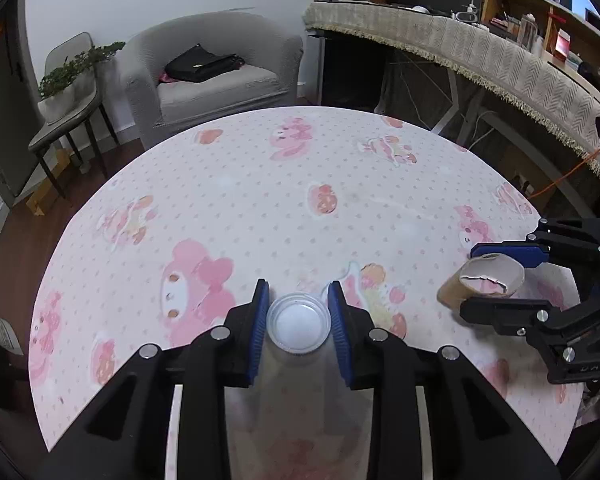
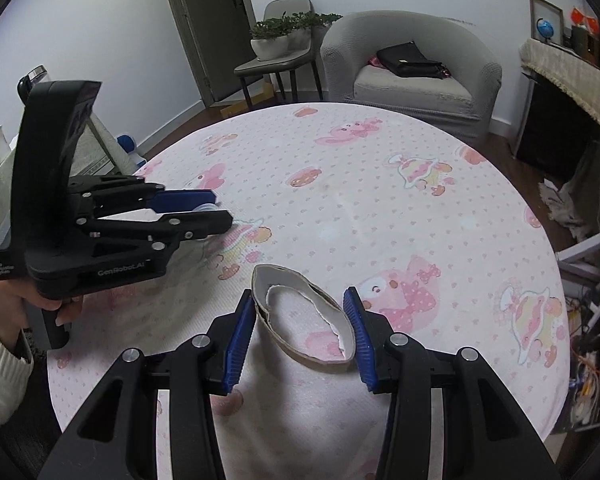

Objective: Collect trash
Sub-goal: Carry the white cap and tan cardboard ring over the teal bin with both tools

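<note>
My left hand-held gripper (image 1: pixel 298 312) is closed on a clear plastic bottle (image 1: pixel 299 322), light and slippery, gripped at its sides. My right hand-held gripper (image 2: pixel 300 322) squeezes a torn cardboard tube (image 2: pixel 304 320), light and crushable, above the desk (image 2: pixel 360 208).

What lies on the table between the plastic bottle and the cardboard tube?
Nothing: only bare patterned tablecloth separates the plastic bottle in the left gripper from the cardboard tube in the right gripper, per the left wrist view.
</note>
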